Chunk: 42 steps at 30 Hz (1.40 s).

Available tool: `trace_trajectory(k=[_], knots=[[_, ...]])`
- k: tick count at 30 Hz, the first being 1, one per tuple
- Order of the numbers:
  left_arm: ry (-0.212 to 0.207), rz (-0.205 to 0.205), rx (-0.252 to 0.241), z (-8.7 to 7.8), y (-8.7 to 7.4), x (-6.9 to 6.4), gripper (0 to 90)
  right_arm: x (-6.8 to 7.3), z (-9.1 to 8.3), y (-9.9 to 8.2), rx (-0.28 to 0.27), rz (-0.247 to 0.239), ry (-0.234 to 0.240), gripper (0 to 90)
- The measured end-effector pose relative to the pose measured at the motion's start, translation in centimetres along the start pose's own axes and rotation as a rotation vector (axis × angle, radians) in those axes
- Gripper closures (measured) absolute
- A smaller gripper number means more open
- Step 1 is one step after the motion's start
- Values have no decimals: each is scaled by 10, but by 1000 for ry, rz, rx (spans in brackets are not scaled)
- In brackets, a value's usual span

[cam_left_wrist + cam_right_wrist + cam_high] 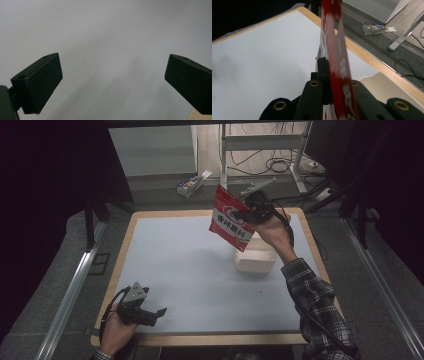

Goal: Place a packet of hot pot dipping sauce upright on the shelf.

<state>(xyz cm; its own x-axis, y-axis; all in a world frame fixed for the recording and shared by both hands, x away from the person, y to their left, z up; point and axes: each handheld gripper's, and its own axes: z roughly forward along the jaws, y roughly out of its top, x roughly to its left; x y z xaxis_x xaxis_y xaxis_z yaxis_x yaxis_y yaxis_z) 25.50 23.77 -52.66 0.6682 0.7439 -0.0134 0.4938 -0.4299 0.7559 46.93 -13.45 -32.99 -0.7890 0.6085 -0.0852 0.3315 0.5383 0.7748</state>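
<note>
**Red packet held up over the white tub**

So, the red-and-white packet (232,219) is being held up in the air at the far right of the table (165,265), tilted, with its lower corner hanging just over the white tub (255,257). It's clamped along its edge by the right gripper (256,210), whose jaws are closed tight on it. In the right gripper view the packet (337,57) is seen edge-on, a thin red strip running up between the two black jaws, with the tub's pale rim (384,87) down at the lower right and the table's wooden edge beyond it.

The left gripper (159,312) is parked at the near left corner of the table, held low in the left hand (117,327), well apart from the packet and the tub. Its jaws are spread wide with nothing between them; in the left gripper view just the bare grey tabletop (107,50) is seen through the gap.

On the floor past the far edge, a small printed carton (191,184) is lying near a white metal stand (265,150) and some cables.
</note>
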Motion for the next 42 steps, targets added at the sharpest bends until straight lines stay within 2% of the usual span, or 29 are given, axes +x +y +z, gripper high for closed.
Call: trace_trajectory(k=[15,22,36,42], knots=[[7,1,-1,0,0,0,10,-22,-24,-25,14,39,-34,879],[8,3,2,0,0,0,8,-31,-32,-43,44,53,-59,879],[14,19,19,1,1,-2,7,-41,-43,-61,53,81,-77,879],[6,21,28,2,1,-2,7,-41,-48,-64,75,90,-83,879]])
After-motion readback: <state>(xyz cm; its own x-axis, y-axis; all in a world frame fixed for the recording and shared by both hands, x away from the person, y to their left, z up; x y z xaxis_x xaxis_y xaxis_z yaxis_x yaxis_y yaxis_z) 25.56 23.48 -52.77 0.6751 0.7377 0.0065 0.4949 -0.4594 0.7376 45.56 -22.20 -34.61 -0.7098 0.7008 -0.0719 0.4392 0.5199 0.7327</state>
